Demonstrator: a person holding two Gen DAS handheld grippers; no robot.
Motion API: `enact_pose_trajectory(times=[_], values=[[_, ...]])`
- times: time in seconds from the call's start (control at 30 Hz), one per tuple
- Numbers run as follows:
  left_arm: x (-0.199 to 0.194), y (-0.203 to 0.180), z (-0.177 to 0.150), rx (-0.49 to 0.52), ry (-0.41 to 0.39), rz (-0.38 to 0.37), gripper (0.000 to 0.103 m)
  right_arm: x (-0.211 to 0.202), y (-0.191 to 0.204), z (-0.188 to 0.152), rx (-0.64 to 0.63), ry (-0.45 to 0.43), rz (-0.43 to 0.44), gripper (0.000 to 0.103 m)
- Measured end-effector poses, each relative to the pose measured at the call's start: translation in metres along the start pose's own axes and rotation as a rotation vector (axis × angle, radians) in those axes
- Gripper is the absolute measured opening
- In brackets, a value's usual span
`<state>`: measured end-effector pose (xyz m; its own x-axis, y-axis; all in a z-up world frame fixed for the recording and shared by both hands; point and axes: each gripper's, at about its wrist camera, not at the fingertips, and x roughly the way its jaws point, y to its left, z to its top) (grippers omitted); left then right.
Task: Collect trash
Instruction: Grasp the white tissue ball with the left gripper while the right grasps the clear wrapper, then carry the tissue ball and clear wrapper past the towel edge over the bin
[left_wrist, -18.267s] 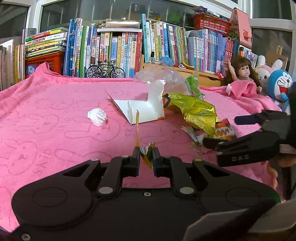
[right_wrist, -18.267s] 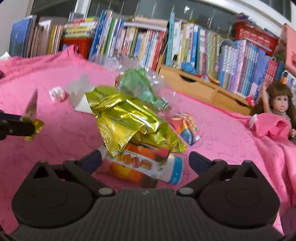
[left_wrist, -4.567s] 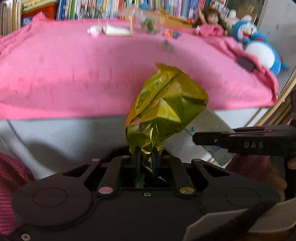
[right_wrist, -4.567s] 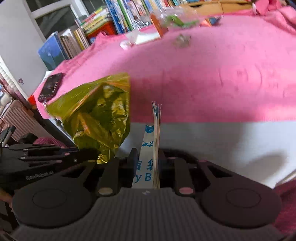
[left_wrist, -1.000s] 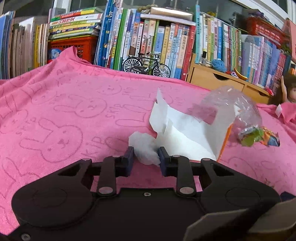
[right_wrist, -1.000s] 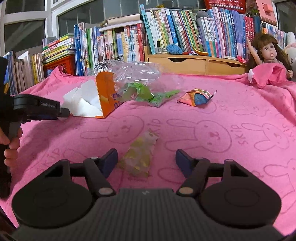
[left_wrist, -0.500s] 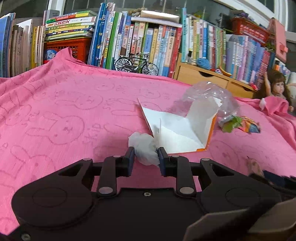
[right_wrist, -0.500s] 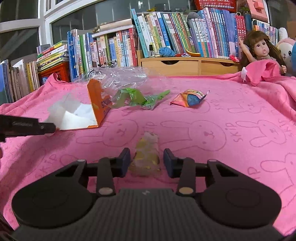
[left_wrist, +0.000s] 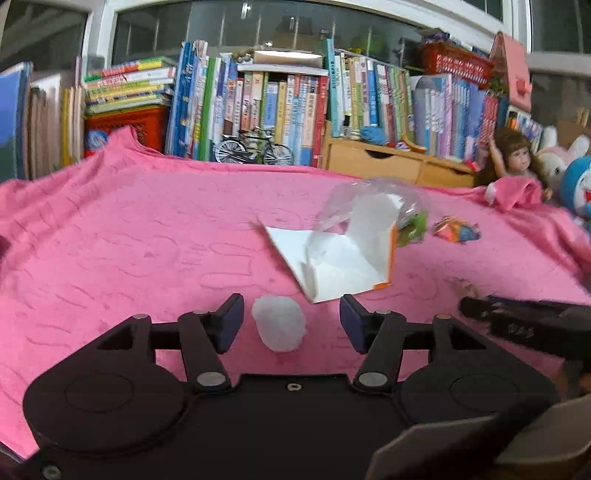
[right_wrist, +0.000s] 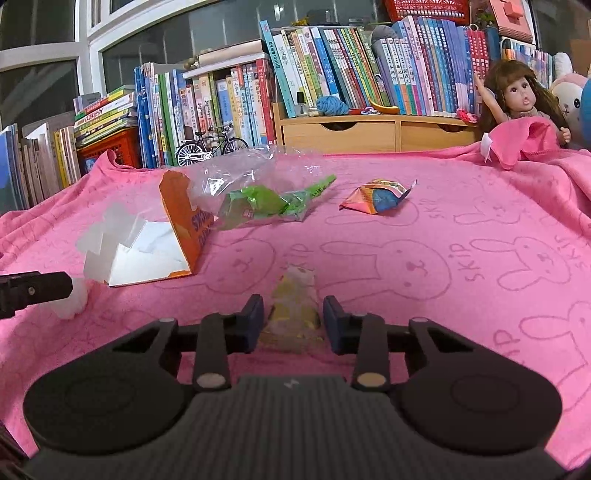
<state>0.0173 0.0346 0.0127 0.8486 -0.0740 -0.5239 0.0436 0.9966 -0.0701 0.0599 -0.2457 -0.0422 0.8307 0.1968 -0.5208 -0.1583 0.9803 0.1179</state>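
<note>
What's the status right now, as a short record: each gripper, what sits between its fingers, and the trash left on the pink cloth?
left gripper: jaws opening, white tissue wad between the fingers, untouched
right gripper: closed around yellow clear wrapper
torn white-orange box: on pink cloth, beside the tissue
clear plastic bag: behind box
green wrapper: at bag mouth
orange-blue wrapper: lying alone, further right

Dark glazed windows in white frames (left_wrist: 155, 33) run behind a long row of upright coloured books (right_wrist: 332, 70). Light wooden drawer unit (right_wrist: 369, 131) sits at the far edge of the pink bunny-print blanket (right_wrist: 461, 258).
</note>
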Motion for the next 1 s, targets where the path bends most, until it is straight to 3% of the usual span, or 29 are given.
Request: enact_pose_trajectory(times=[0.27, 0.37, 0.4, 0.53, 0.6, 0.73, 1.0], values=[[0.017, 0.006, -0.011, -0.021, 0.056, 0.022, 0.052, 0.0, -0.003, 0.0, 0.017, -0.008, 0.021, 0.042], [0.021, 0.007, -0.011, -0.038, 0.056, 0.032, 0.028, -0.003, -0.005, 0.0, 0.023, -0.014, 0.047, 0.043], [0.022, 0.007, -0.01, -0.036, 0.058, 0.034, 0.024, -0.003, -0.005, 0.0, 0.02, -0.009, 0.054, 0.044], [0.016, 0.005, -0.008, -0.026, 0.047, 0.02, 0.024, -0.004, -0.002, 0.0, -0.005, 0.004, 0.051, 0.044], [0.011, 0.002, -0.008, -0.011, 0.034, 0.02, 0.024, -0.004, -0.001, 0.001, -0.011, 0.011, 0.04, 0.037], [-0.003, 0.0, -0.006, -0.013, 0.01, -0.002, 0.024, -0.013, 0.003, -0.002, -0.028, -0.007, 0.038, 0.036], [-0.048, -0.009, -0.013, -0.007, -0.017, -0.057, 0.024, -0.054, 0.002, -0.01, -0.009, -0.035, 0.099, 0.036]])
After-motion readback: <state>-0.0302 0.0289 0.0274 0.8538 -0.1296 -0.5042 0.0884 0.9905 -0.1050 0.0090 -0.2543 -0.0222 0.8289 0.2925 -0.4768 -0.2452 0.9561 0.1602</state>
